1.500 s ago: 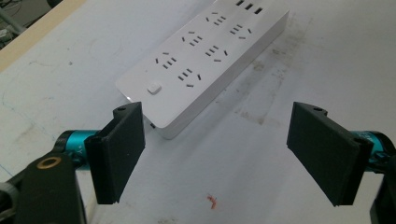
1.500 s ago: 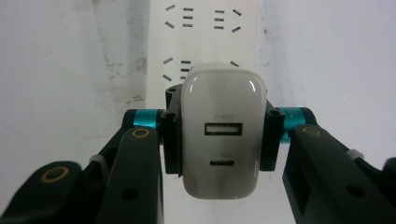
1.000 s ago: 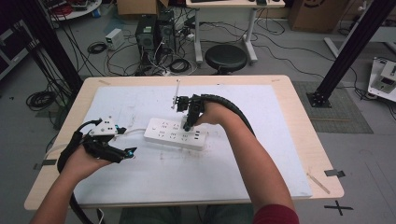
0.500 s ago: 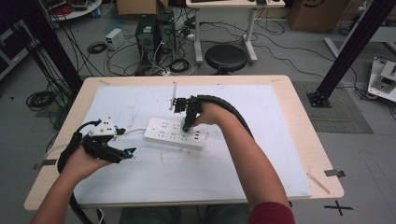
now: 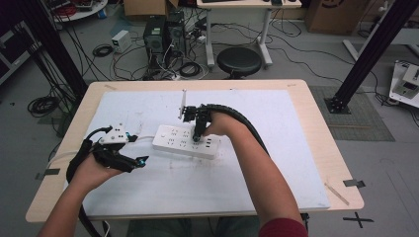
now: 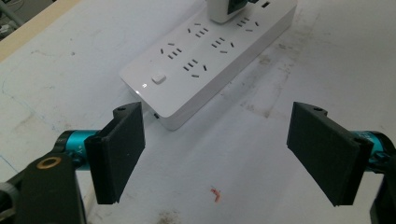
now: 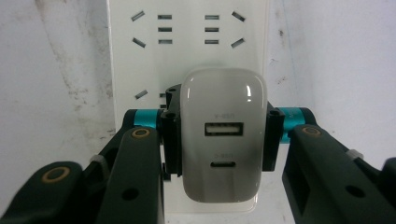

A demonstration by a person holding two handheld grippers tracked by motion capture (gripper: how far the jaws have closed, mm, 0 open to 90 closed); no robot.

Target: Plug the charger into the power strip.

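Charger clamped in right tool

High view: fixed above the near side of the table, facing forward and down, far enough to take in the whole top and the floor beyond. Left gripper view: mounted on the left gripper, low over the table, looking along its jaws toward the power strip — near. Right gripper view: mounted on the right gripper, aimed straight down at the charger — very close. Shared by all three: the power strip.
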